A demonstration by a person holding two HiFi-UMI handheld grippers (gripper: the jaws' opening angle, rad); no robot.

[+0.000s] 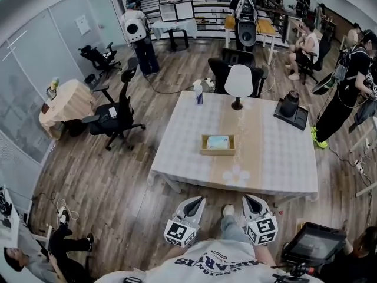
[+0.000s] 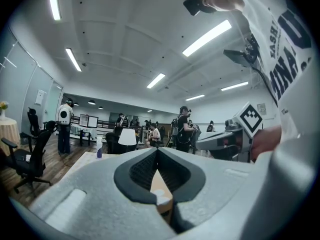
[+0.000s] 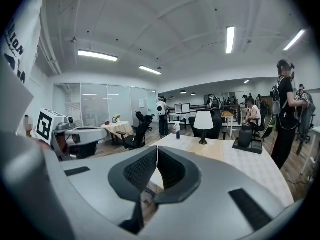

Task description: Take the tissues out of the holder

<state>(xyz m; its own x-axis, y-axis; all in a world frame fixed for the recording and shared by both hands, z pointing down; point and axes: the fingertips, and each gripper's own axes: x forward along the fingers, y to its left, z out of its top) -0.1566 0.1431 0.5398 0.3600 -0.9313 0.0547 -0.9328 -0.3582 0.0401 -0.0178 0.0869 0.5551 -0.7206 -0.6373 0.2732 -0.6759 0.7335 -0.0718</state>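
The tissue holder is a low wooden box with a pale blue tissue pack lying in it. It sits mid-table on the tan runner. Both grippers hang close to the person's body, short of the table's near edge and well apart from the holder. My left gripper is shut with nothing between its jaws, which meet at the tips in the left gripper view. My right gripper is likewise shut and empty, and its tips meet in the right gripper view. The jaws hide the holder in both gripper views.
The table has a white cloth. On its far side stand a white lamp, a spray bottle and a black kettle on a dark tray. Office chairs stand to the left, a screen sits near right, and people stand around.
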